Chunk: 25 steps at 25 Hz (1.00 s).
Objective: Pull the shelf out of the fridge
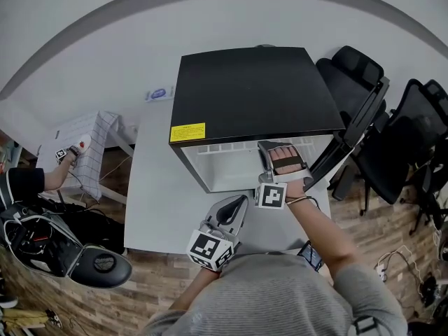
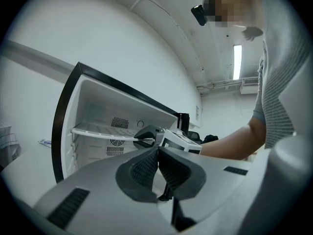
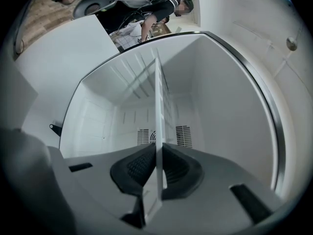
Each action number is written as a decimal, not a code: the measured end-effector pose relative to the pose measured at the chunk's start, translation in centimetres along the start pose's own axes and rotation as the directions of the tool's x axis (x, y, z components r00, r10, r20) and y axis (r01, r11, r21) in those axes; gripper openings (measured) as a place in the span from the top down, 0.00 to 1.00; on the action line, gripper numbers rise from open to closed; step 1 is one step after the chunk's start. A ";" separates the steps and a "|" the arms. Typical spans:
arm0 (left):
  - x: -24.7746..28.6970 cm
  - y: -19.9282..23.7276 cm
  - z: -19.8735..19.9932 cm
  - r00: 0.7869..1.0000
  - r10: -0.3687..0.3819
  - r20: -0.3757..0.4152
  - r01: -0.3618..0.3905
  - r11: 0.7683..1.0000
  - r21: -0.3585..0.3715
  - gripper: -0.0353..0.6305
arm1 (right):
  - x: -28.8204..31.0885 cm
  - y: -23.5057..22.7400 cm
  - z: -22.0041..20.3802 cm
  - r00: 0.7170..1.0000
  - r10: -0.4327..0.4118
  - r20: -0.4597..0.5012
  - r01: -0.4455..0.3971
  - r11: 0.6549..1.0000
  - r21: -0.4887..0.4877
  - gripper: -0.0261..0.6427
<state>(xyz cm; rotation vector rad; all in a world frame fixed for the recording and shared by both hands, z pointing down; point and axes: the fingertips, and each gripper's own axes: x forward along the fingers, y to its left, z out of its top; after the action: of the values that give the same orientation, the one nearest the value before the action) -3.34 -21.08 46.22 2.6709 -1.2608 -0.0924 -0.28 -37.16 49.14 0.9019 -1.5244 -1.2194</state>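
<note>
Right tongs [image 3: 157, 155] pinch the front edge of the shelf [image 3: 159, 97], which lies ahead of them inside the mini fridge [image 1: 252, 89]; left tongs [image 2: 157, 163], pressed together empty, wait beside. Grasp made; pull-out apparently remains.

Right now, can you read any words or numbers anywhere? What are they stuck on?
No text is clear enough to quote.
Yellow sticker on top of the black fridge: the print is too small to read.
Blue-and-white label to the left of the fridge: too small to read.
Cubes on the left tool and the right tool: square black-and-white patterns, no letters or numbers.
</note>
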 end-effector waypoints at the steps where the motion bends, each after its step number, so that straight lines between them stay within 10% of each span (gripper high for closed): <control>1: 0.0 -0.1 0.0 1.000 -0.003 0.000 0.003 1.000 0.001 0.93 | 0.0 0.0 0.0 1.000 0.003 -0.003 -0.003 1.000 0.001 0.91; 25: -1.7 -0.8 0.2 1.000 0.012 0.009 -0.012 1.000 0.014 0.93 | 0.1 -0.1 0.2 0.998 0.048 -0.031 -0.047 0.998 0.044 0.92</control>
<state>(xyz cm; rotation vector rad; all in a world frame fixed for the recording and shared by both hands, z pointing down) -3.79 -19.30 45.78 2.6777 -1.2843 -0.0937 -0.48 -37.20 49.01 0.9043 -1.5431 -1.1370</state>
